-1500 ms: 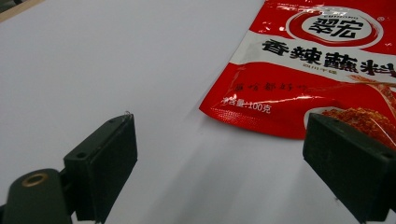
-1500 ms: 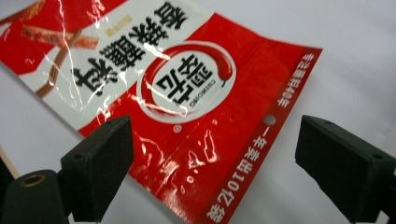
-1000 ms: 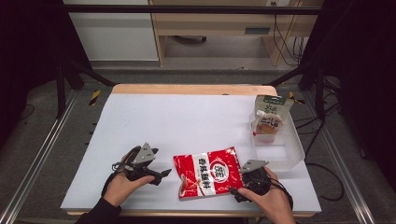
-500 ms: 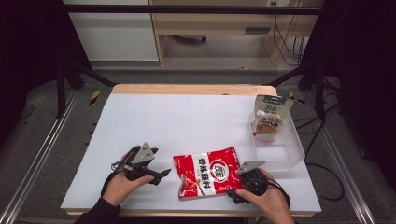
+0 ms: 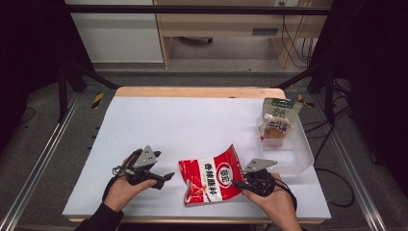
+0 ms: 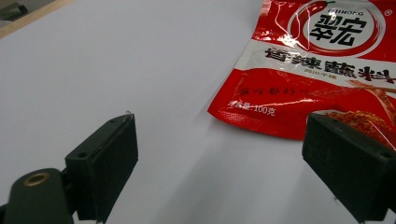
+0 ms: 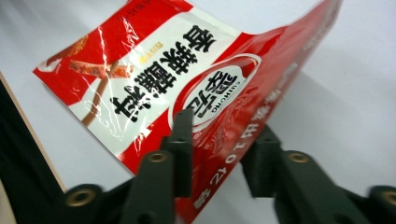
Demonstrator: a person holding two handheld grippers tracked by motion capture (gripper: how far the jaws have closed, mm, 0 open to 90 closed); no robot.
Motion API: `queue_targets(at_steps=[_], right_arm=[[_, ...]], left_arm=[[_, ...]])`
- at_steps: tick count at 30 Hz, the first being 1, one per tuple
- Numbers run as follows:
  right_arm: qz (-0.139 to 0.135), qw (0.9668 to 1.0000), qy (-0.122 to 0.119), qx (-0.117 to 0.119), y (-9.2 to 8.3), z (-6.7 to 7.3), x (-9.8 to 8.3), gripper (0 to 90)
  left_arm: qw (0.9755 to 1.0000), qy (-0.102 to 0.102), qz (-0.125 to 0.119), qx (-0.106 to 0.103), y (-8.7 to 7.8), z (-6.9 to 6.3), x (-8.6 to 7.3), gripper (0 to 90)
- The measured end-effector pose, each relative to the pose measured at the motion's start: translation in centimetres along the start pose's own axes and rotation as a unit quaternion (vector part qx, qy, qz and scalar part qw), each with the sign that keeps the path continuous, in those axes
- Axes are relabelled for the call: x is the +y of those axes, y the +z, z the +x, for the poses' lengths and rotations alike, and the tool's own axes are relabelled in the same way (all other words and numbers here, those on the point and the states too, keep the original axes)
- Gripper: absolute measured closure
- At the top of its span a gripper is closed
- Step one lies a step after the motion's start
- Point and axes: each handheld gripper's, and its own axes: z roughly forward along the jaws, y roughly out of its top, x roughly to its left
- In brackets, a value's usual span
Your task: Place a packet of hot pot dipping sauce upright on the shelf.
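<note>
Black tools (image 5: pixel 239 183), grey three-cornered top plates, brass-ringed screw holes, black trailing cables; dark left sleeve (image 5: pixel 101 220).

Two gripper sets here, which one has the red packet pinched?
The right gripper: its jaws have just closed on the red packet's edge. The left gripper stands open beside it.

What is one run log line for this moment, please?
right gripper: jaws just closing, shut on flat red plastic seasoning pouch, edge lifted | left gripper: open, beside pouch | clear plastic bin: right
</note>
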Motion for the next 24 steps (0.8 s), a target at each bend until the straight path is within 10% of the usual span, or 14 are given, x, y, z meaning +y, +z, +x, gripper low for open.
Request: queue_targets(at_steps=[8, 24], right_arm=[[0.005, 0.9990, -0.037, -0.023, 0.6, -0.1, 3.1, 88.3], [-0.028, 0.9912, -0.129, -0.010, 5.2, -0.9, 9.6, 90.0]], left_arm=[[1.0000, -0.002, -0.001, 0.002, -0.1, 0.1, 0.1, 11.1], [0.9999, 0.011, 0.010, 0.007, 1.7, 1.8, 2.0, 17.4]])
